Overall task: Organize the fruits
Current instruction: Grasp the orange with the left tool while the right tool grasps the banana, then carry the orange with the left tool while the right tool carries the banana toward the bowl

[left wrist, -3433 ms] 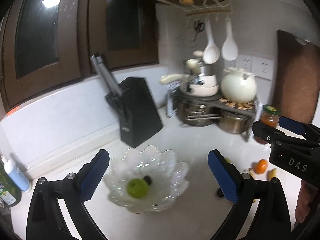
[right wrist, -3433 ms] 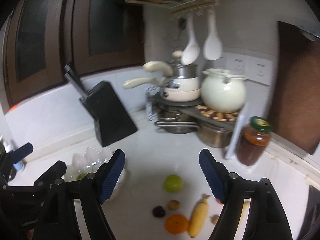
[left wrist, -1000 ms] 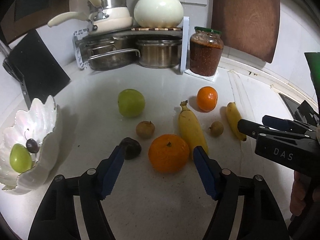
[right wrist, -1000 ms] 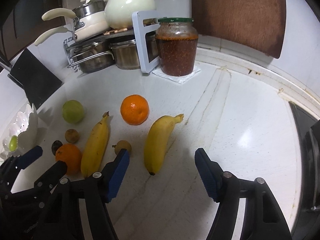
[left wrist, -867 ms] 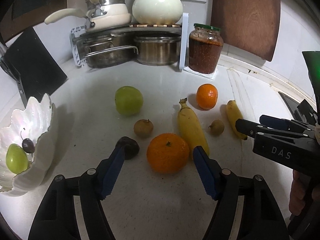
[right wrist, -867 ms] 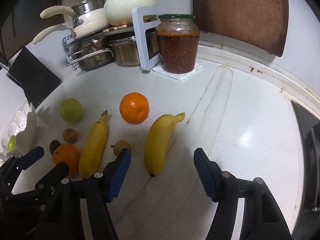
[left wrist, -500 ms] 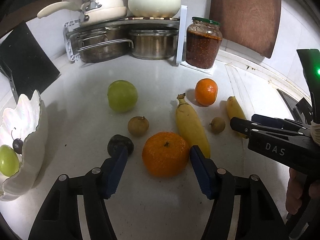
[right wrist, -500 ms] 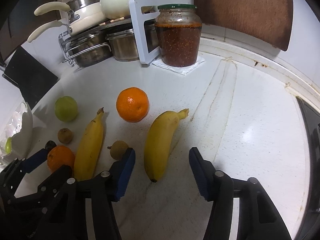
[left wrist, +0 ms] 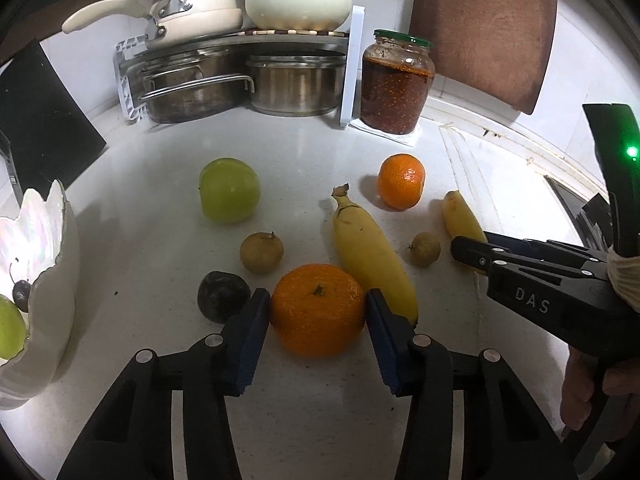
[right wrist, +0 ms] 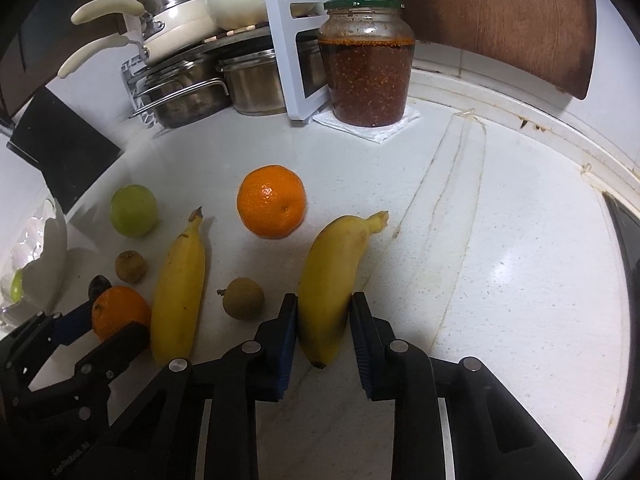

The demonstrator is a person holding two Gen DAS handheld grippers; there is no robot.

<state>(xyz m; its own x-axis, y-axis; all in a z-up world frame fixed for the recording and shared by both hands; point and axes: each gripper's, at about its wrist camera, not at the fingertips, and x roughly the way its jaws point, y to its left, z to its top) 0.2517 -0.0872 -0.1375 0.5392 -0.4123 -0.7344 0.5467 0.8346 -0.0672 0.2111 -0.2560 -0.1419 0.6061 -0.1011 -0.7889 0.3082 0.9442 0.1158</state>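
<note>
On the white counter a large orange (left wrist: 316, 312) lies between the blue pads of my left gripper (left wrist: 314, 300). Its jaws are closing and both pads touch the orange's sides. My right gripper (right wrist: 324, 300) is shut on the lower half of a short banana (right wrist: 336, 264), which rests on the counter. Loose around them are a long banana (left wrist: 370, 256), a second orange (left wrist: 401, 181), a green apple (left wrist: 229, 191), two brown longans (left wrist: 261, 252) (left wrist: 425, 249) and a dark plum (left wrist: 223, 296). The shell-shaped white bowl (left wrist: 48, 240) at the left holds a green fruit and a dark one.
A jar of red sauce (left wrist: 396, 84) and a rack of steel pots (left wrist: 240, 80) stand at the back. A black knife block (left wrist: 40, 120) sits behind the bowl, and a wooden board (left wrist: 484, 28) leans on the wall. A dark hob edge (right wrist: 628, 264) lies at the right.
Both views have swung down from the wall and bowl onto the fruit. Over the last second both pairs of jaws narrowed, the left onto the orange and the right onto the short banana.
</note>
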